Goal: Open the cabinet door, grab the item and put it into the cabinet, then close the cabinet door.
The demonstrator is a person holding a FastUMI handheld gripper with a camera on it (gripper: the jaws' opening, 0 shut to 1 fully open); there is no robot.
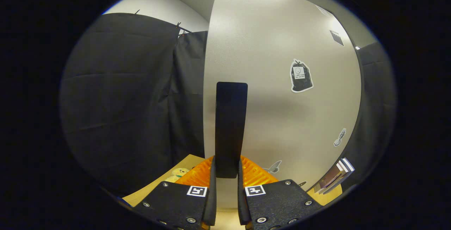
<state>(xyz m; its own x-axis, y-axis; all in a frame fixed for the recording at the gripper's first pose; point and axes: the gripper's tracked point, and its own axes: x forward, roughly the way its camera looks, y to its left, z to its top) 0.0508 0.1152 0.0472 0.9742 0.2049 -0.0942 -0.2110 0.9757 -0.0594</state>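
Note:
A pale grey cabinet door (282,82) rises right ahead of me, with small stickers on its face. Its tall black handle (230,124) stands upright against the door, and the handle's lower end sits between my two fingers. My gripper (226,168) is closed around that lower end, both orange-ribbed fingers (197,173) pressing its sides. A small yellowish plush toy (178,173) lies on the wooden table just left of my left finger.
Black cloth (123,99) hangs to the left of the cabinet. The light wooden tabletop (148,191) runs below me. A stack of books (334,177) lies low to the right of the door.

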